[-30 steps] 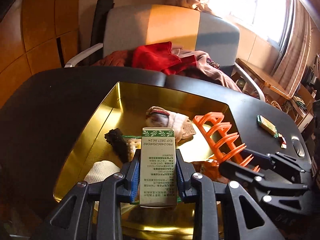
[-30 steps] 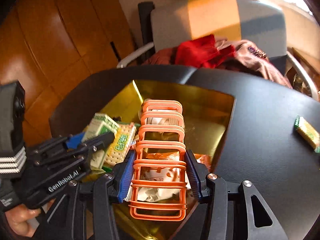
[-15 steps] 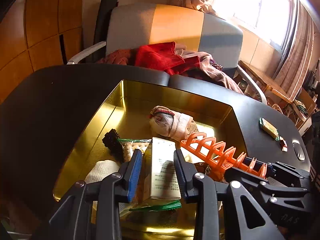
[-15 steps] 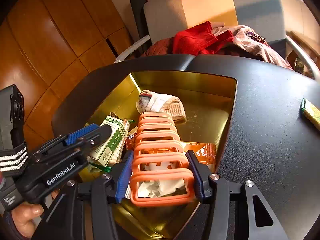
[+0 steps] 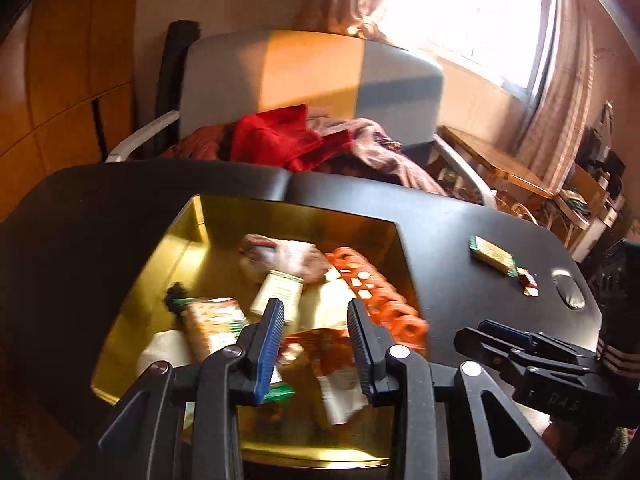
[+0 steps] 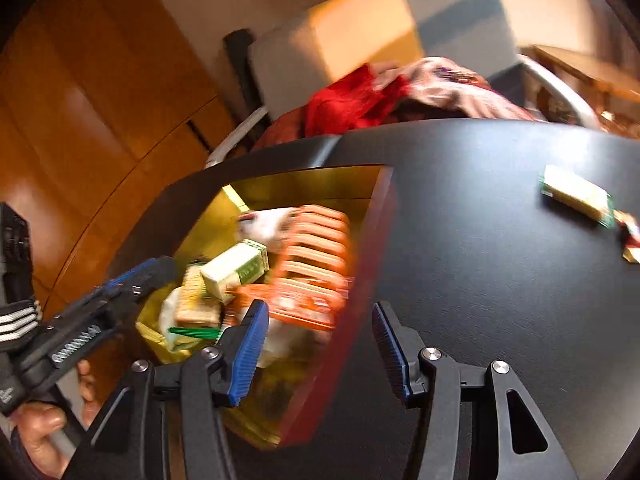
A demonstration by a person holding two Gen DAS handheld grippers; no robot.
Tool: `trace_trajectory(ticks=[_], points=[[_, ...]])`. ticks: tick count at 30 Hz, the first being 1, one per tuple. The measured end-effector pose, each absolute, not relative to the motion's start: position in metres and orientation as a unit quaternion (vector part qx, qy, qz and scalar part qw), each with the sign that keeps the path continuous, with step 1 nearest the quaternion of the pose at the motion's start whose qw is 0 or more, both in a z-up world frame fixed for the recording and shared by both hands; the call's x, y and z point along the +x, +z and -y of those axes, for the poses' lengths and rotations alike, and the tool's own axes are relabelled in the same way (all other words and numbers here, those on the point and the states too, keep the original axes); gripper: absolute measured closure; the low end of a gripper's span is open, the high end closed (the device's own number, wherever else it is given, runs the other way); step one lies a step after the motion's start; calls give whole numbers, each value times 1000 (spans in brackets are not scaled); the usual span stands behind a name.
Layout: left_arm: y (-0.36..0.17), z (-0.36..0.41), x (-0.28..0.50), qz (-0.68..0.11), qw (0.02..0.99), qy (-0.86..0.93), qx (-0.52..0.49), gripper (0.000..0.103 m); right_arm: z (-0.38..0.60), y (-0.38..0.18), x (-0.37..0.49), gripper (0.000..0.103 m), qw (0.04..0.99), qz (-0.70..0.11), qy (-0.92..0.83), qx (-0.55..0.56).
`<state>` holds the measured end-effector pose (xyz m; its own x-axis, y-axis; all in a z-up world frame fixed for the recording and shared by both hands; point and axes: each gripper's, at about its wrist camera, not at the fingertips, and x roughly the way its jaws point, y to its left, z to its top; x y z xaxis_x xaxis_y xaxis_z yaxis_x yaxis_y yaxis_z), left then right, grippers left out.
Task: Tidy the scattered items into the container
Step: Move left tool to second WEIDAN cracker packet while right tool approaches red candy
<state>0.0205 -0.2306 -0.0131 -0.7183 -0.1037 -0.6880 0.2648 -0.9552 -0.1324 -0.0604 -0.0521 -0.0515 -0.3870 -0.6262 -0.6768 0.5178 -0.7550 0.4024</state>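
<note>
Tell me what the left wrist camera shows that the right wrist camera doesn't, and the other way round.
Only the left wrist view shows the bright window, the round metal disc set in the table, and the right tool seen from the side. Only the right wrist view shows the person's hand gripping the left tool. Both show the gold box holding the orange rack and the green-and-white carton, and the yellow packet and small candy lying out on the black table. Both tools are open and empty.

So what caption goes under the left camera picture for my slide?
Open left gripper above the gold container, orange rack and green carton inside.
</note>
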Motion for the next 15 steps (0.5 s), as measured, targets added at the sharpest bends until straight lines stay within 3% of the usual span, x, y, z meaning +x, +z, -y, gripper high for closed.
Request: trace_trajectory(ticks=[15], points=[[-24, 83, -68, -51, -51, -906, 418, 67, -143, -88, -95, 46, 152, 173, -869, 439]])
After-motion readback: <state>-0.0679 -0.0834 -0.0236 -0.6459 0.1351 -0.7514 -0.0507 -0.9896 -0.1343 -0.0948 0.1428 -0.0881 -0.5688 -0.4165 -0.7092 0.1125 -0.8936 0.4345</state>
